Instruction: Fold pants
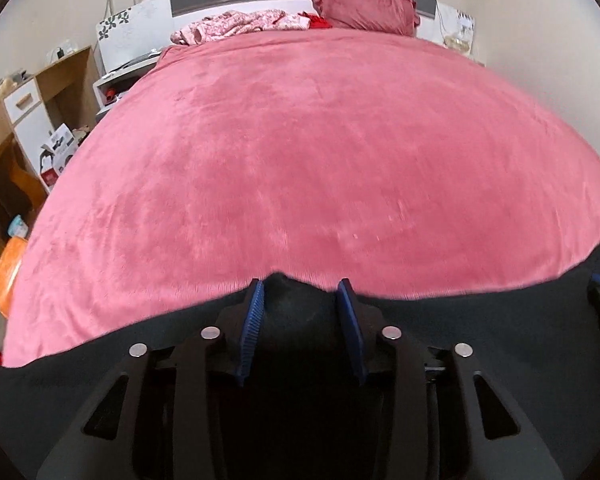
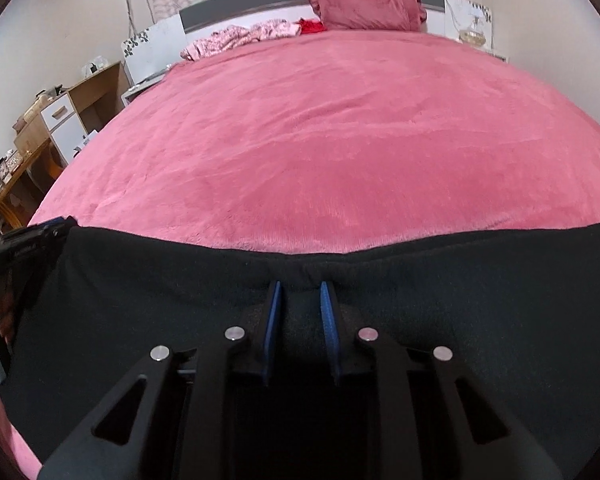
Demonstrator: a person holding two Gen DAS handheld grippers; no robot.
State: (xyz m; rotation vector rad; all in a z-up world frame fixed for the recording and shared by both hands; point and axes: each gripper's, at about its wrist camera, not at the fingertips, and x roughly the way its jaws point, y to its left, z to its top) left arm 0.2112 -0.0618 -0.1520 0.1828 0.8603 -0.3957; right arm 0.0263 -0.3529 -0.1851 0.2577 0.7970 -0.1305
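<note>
Pants (image 2: 460, 280), black, hang stretched over the pink bed's (image 2: 320, 140) near edge, both the left gripper (image 1: 302, 292) and right gripper (image 2: 300, 288) clamped on their upper hem, likely ready to be laid flat.

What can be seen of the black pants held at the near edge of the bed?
The black fleece-like pants look soft, matte and plain. Only one stretched edge shows, a dark band across the near side of the pink plush bedspread, sagging slightly between two grips. The left gripper and the right gripper each pinch a small bunched tuft of that edge between blue ribbed pads. The rest hangs below, out of sight; legs and waistband cannot be told apart.
</note>
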